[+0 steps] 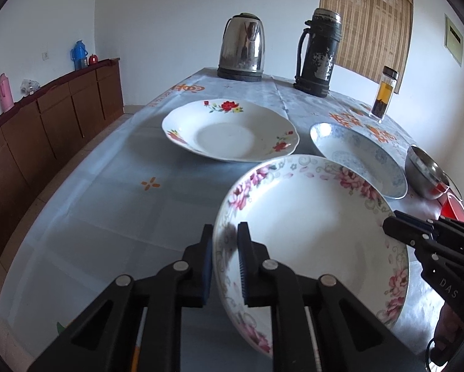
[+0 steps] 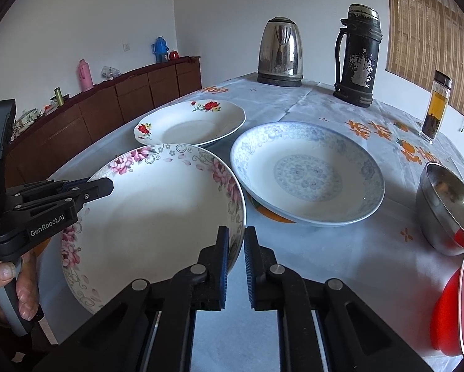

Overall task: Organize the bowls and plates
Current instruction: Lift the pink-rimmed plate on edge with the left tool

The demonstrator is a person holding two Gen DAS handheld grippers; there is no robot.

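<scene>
Two hand-held grippers pinch one dish, the pink bowl (image 1: 312,235), from opposite sides of its rim. The left hand-held gripper (image 1: 225,248) has one finger outside the wall and one inside at the bowl's left edge; the right hand-held gripper (image 2: 235,248) does the same at the right edge, its jaws nearly together on the thin rim. Gripping at both sides makes sense for something this wide and shallow: a single pinch at one edge would probably let it tip and twist.

From the right wrist view the bowl sits nearest the cameras, its far edge overlapping the blue plate (image 2: 306,173) in the picture; whether it rests on the desk (image 1: 108,210) or is just clear of it I cannot tell. The red-flower plate (image 1: 230,130) lies further back to the left, apart from the others. A steel bowl (image 2: 448,214) stands at the right edge above a red container (image 2: 452,307).

Kettle (image 1: 242,49), flask (image 1: 317,52) and tea jar (image 1: 383,93) line the far side, out of the working area. Stacking has apparently not begun, since each dish lies separately.
</scene>
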